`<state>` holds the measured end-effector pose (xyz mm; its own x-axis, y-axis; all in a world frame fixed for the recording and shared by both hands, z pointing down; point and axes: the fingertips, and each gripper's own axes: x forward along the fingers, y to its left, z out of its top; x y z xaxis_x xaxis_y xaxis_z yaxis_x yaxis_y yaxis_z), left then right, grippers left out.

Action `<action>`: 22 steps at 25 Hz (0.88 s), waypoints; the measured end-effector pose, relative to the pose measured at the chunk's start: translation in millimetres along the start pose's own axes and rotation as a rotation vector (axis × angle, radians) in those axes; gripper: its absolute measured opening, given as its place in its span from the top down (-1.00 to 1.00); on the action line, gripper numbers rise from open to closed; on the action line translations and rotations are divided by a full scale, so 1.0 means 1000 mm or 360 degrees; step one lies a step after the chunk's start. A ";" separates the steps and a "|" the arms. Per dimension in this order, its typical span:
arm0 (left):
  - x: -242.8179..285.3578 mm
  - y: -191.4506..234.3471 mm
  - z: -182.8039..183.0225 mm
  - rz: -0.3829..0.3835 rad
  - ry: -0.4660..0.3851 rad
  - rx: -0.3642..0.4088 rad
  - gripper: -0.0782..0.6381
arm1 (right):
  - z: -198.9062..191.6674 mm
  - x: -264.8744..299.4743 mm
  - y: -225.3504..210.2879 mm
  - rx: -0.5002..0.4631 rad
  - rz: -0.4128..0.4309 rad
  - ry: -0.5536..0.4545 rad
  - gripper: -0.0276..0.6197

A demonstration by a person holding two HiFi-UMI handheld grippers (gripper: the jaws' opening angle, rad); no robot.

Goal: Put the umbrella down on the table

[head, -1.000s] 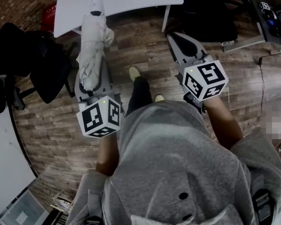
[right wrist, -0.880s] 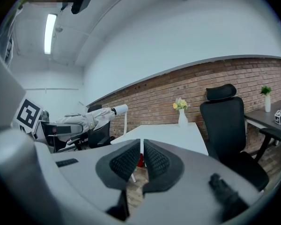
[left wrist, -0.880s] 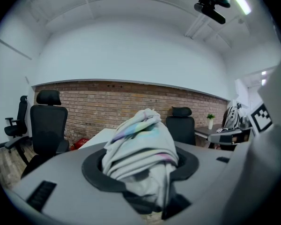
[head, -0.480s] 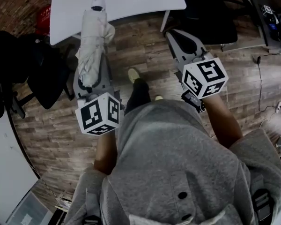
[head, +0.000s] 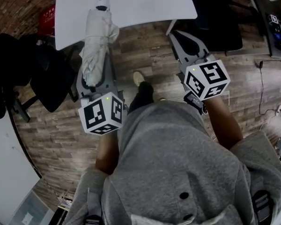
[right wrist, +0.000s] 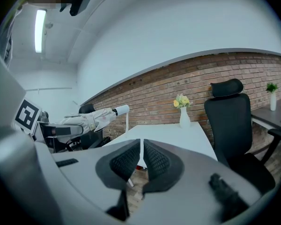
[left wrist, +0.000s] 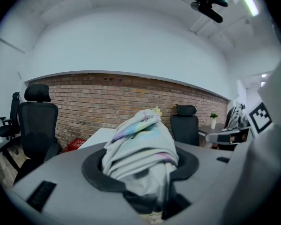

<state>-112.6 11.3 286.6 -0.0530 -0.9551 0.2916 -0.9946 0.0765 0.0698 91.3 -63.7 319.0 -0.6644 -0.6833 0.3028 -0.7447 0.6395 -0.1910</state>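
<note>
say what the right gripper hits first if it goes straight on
Probably the table, at its near edge: the right gripper points there, slightly downward. Depth is unclear; it might slip under the top.

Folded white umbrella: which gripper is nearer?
Left. Left gripper jaws clamp the folded white umbrella; right gripper sits apart to its right, jaws shut and empty.

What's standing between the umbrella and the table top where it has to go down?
Nothing visible. The umbrella, folded and held in the left claw, has its tip over the near edge of the table, and the white top ahead of it is bare.
</note>
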 end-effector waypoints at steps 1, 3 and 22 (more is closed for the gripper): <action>0.004 0.004 0.002 -0.0001 0.0000 -0.0002 0.12 | 0.001 0.005 0.001 -0.0001 -0.0001 0.0002 0.81; 0.011 0.013 0.003 -0.0004 -0.0001 -0.0004 0.12 | 0.003 0.016 0.003 -0.0002 -0.0003 0.0006 0.81; 0.074 0.079 0.019 -0.0062 0.0001 -0.0040 0.12 | 0.033 0.101 0.026 -0.0042 -0.0039 -0.0007 0.81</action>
<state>-196.7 -58.4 295.1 -0.0143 -0.9572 0.2891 -0.9934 0.0465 0.1048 2.5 -127.8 313.7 -0.6461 -0.7004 0.3032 -0.7590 0.6314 -0.1588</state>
